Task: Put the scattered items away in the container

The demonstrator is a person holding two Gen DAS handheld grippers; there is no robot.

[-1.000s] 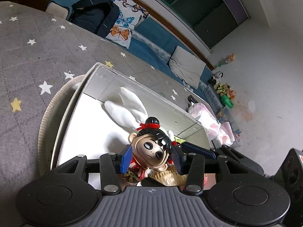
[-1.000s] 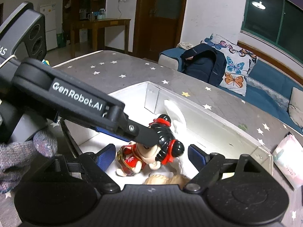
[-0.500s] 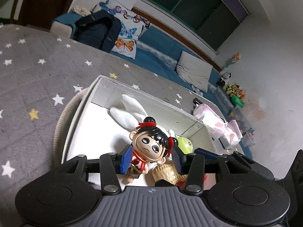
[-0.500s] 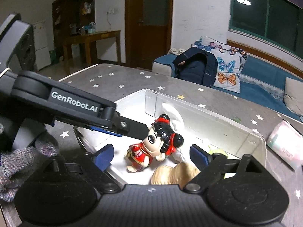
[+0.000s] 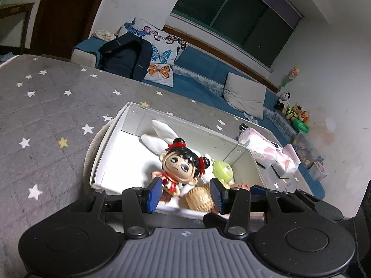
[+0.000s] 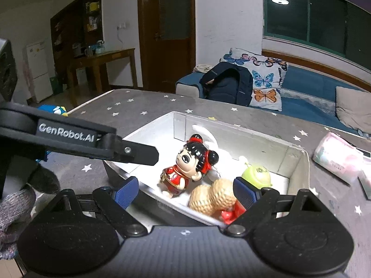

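A white box (image 5: 104, 153) (image 6: 299, 162) stands on the grey star-patterned cover. In it lie a doll in red with black hair (image 5: 178, 164) (image 6: 187, 164), a peanut toy (image 5: 200, 199) (image 6: 213, 199), a green alien toy (image 5: 222, 170) (image 6: 256, 176), a white plush with long ears (image 5: 157, 136) and a red item (image 6: 231, 215). My left gripper (image 5: 185, 193) is open, drawn back over the box's near edge, clear of the doll. My right gripper (image 6: 185, 193) is open and empty above the box's near wall. The left gripper's arm (image 6: 76, 139) crosses the right wrist view.
A pink tissue pack (image 5: 262, 148) (image 6: 336, 157) lies right of the box. A round woven mat (image 5: 92, 143) sits under the box. A blue sofa with a dark backpack (image 5: 125, 55) and butterfly cushions is behind. A wooden table (image 6: 102, 67) stands far left.
My left gripper opened and let go of the doll, which now lies in the box. Both grippers pulled back and up from the box.
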